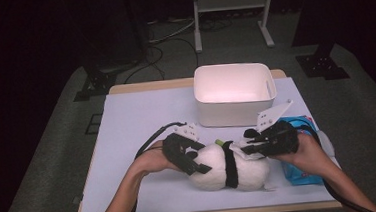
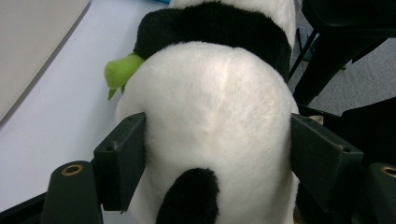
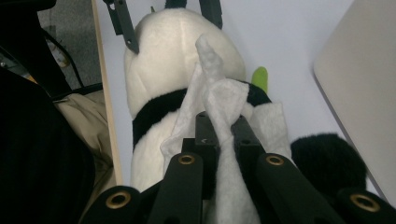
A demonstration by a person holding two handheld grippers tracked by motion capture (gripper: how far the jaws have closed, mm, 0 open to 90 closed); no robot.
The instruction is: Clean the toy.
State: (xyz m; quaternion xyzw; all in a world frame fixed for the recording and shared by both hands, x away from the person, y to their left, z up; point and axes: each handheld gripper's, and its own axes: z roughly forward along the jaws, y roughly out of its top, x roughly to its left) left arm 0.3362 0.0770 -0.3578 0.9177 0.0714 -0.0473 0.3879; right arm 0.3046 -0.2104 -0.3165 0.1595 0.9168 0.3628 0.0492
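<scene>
A white and black panda plush (image 1: 230, 170) lies on its side at the front of the table. My left gripper (image 1: 200, 163) clasps the rounded white rear of the plush (image 2: 215, 107), a pad pressing into the fur on each side just above the black tail. My right gripper (image 1: 241, 147) hovers over the plush's black band and is shut on a crumpled white wipe (image 3: 224, 98), which sticks out past the gripper (image 3: 224, 123) and drapes on the plush (image 3: 173, 46). A small green piece (image 2: 119, 72) pokes out by the plush's neck.
A white plastic bin (image 1: 270, 87) stands behind the plush at the table's back middle. A blue packet (image 1: 301, 173) lies under my right forearm near the table's right edge. Behind the table, a white metal frame (image 1: 232, 12) and cables sit on the floor.
</scene>
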